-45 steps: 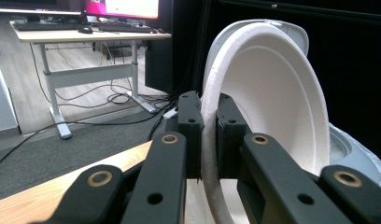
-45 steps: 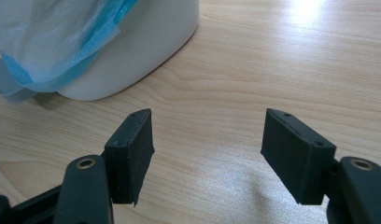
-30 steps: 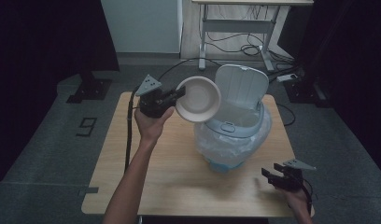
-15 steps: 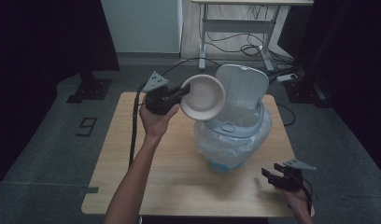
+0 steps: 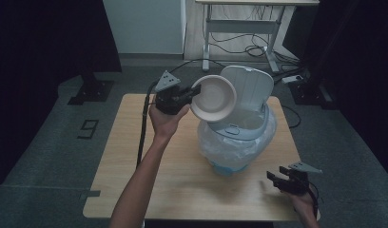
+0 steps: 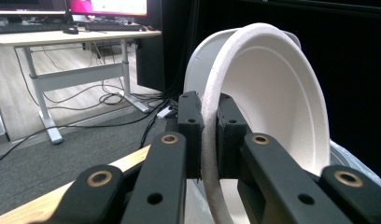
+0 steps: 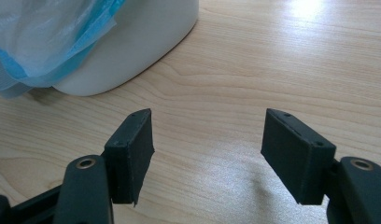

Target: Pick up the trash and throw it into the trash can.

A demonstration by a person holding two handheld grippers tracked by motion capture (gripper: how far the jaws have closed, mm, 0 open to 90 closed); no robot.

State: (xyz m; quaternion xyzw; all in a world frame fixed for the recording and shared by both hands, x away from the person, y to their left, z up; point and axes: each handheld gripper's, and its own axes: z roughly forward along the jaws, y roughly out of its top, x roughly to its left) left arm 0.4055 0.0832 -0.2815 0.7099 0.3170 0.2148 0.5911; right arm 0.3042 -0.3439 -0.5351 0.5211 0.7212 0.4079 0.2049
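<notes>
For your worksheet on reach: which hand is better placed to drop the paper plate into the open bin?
Left. The left claw already clamps the paper plate by its rim, beside the bin and its raised lid. The right claw is open, low over the table.

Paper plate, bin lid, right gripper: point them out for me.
paper plate [image 5: 214, 98], high view, middle of its dish.
bin lid [image 5: 249, 85], high view, raised inner face.
right gripper [image 7: 207, 140], right gripper view, midway between fingertips.
</notes>
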